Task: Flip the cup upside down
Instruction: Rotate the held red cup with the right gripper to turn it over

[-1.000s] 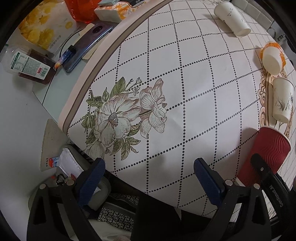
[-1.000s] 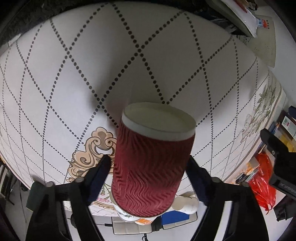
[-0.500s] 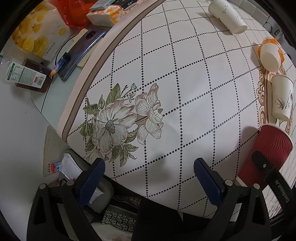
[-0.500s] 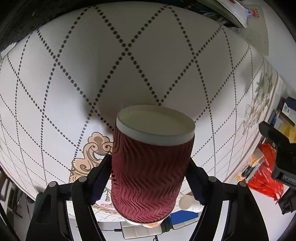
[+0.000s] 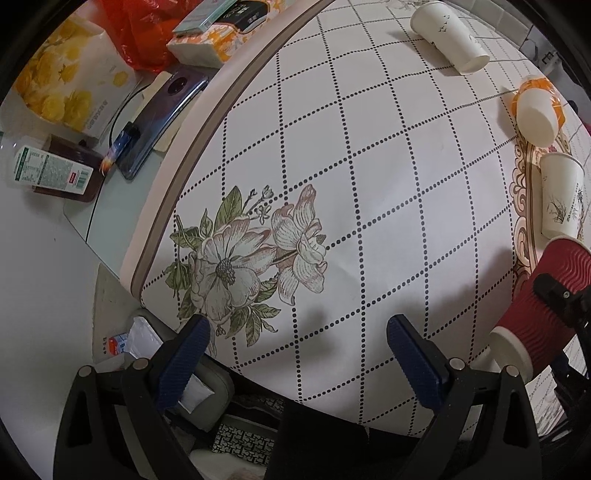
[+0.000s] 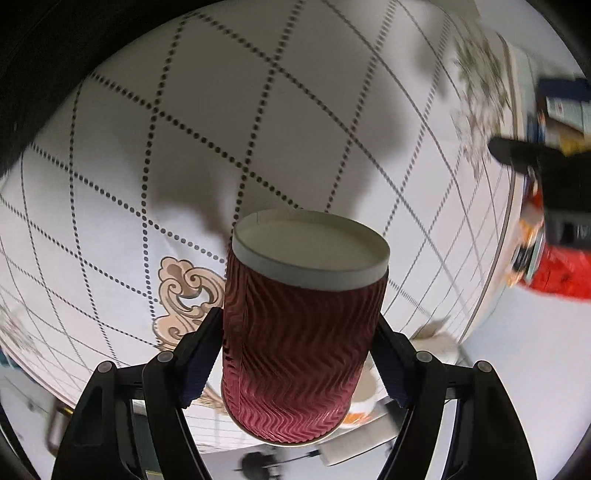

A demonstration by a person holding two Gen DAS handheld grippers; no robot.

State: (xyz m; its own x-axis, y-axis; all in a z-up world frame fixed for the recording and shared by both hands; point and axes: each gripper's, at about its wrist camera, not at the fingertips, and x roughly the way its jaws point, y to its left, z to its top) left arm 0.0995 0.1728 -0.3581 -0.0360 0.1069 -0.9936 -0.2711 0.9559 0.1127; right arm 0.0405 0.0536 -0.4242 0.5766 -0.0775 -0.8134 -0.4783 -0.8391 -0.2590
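Observation:
My right gripper is shut on a red ripple-wall paper cup, its white base pointing away from the camera toward the tablecloth. The cup is held in the air above the table. In the left wrist view the same cup appears at the right edge, tilted, white base toward the table's near edge, with the right gripper's black body across it. My left gripper is open and empty over the near table edge, close to the printed flower.
A white tablecloth with dotted diamonds covers the table. Three paper cups lie on it: a white one far back, an orange-and-white one, and a white one beside the red cup. A phone, boxes and a red bag sit at left.
The right gripper has rotated with the red cup, so in the left wrist view the cup's base has swung down toward the near table edge. The right view is motion-blurred. The left gripper barely moved.

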